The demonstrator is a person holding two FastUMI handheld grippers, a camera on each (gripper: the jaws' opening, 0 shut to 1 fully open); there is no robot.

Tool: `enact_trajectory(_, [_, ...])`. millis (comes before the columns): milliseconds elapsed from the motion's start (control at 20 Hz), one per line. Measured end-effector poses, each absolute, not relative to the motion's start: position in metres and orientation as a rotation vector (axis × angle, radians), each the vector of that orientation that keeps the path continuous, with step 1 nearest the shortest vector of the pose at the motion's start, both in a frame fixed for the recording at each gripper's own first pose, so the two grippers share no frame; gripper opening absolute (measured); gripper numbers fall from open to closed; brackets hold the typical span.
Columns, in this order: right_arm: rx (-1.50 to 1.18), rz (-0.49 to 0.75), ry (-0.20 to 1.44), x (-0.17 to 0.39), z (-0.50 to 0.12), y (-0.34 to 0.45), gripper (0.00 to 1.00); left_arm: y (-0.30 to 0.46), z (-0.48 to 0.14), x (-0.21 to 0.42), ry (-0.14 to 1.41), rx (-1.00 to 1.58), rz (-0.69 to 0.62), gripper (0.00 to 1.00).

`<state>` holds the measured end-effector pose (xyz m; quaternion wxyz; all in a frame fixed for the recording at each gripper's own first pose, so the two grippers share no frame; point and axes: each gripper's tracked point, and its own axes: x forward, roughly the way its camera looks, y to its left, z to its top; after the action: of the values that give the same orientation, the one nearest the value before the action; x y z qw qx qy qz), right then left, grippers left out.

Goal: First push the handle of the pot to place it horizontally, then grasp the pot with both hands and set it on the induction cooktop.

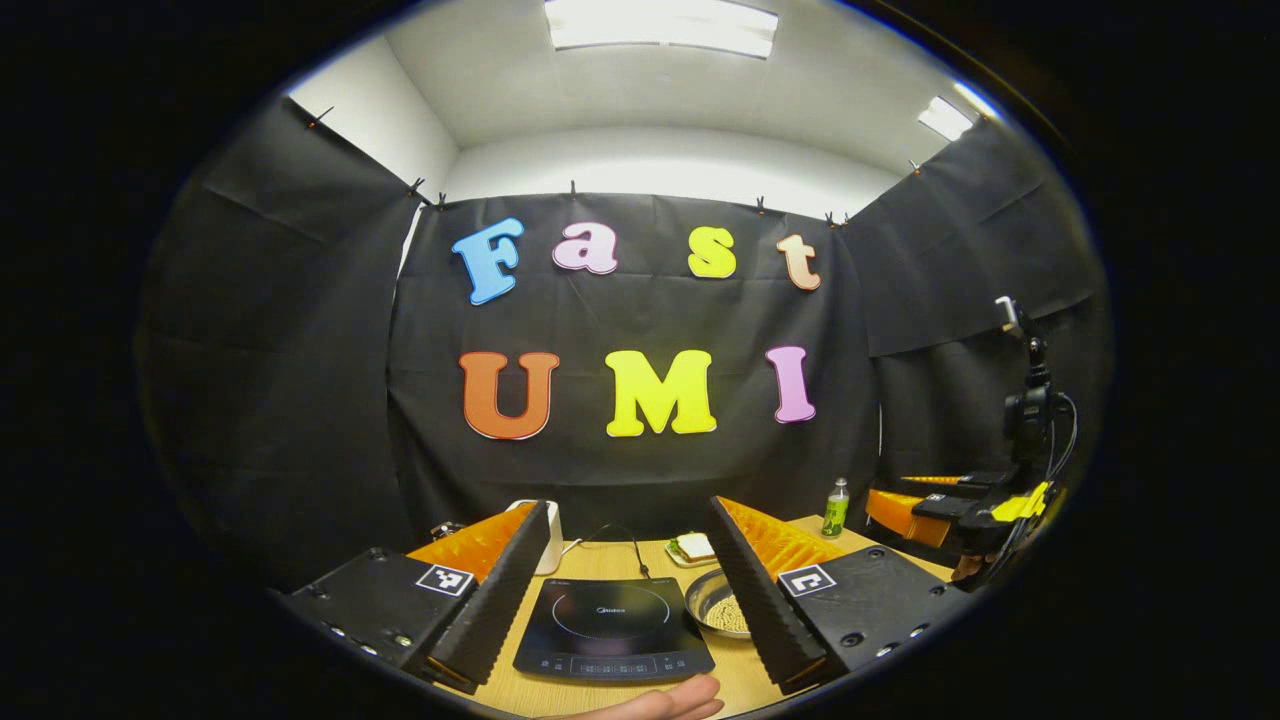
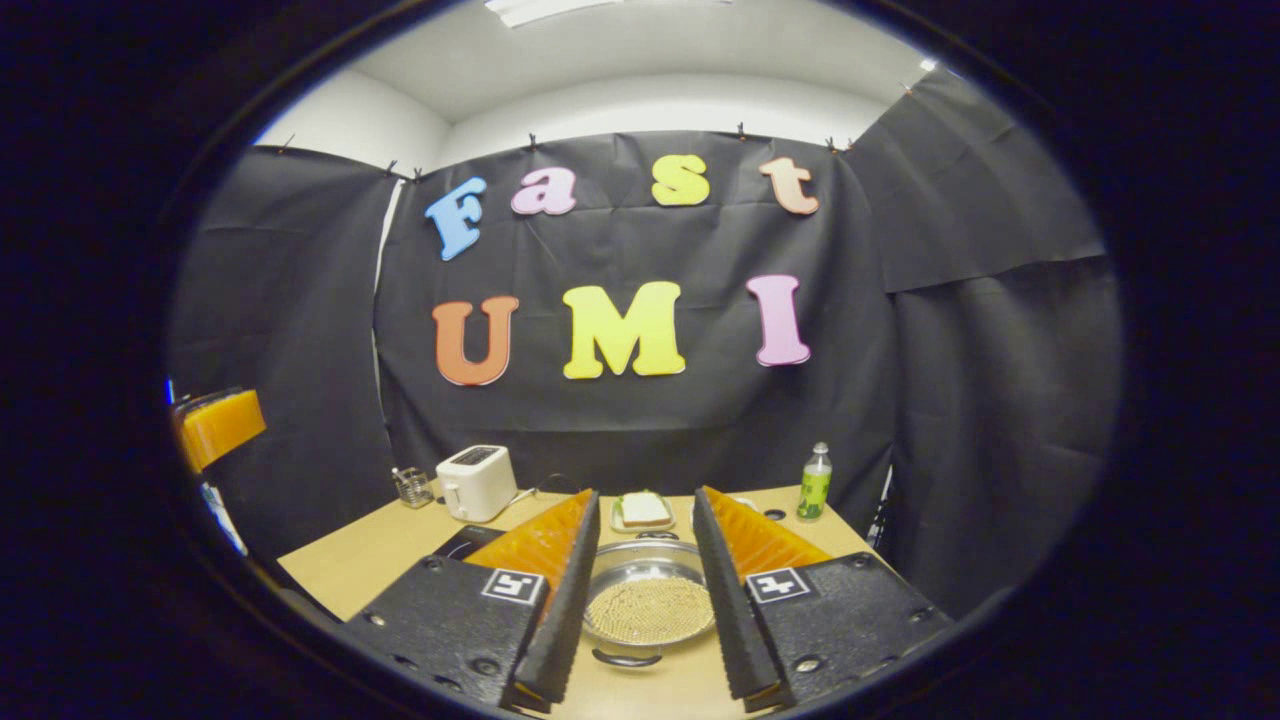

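While the pot [image 2: 650,605] sits on the wooden table [image 2: 380,560] between the spread fingers of the right gripper [image 2: 645,600], nothing of the task looks finished. In the right gripper view the pot is at 6 o'clock, a shallow metal pan holding small pale grains, with 1 loop handle at its near rim and what may be a 2nd at the far rim. Whether those handles already lie horizontal I cannot tell. The right claw is released, jaws wide, touching nothing.

In the left gripper view the induction cooktop [image 1: 612,630] lies at 6 o'clock, bare, between the fingers of the left gripper [image 1: 625,600], which is likewise released and grasping nothing. The pot shows there just beside the cooktop, toward 5 o'clock, partly behind a finger. So, by my reading, the push on the handle, the 2-handed grasp and the carry to the cooktop are all left to do.

A hand [image 1: 665,700] is cut off at the lower edge of the left gripper view. The other gripper appears at 3 o'clock there, too far out to judge. Behind the pot stand a toaster [image 2: 477,482], a plate with a sandwich [image 2: 643,510] and a green bottle [image 2: 815,485].
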<state>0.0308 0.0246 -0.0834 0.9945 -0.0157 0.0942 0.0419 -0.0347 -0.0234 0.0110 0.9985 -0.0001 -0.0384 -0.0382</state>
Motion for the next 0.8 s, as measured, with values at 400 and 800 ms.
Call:
enact_trajectory(400, [-0.061, 0.206, 0.47, 0.039, -0.178, 0.066, 0.04, -0.005, 0.008, -0.041, -0.084, -0.026, -0.055, 0.94])
enact_trajectory(800, [-0.038, 0.247, 0.654, 0.051, -0.259, 0.074, 0.04, 0.02, -0.011, -0.04, -0.051, -0.049, -0.029, 0.95])
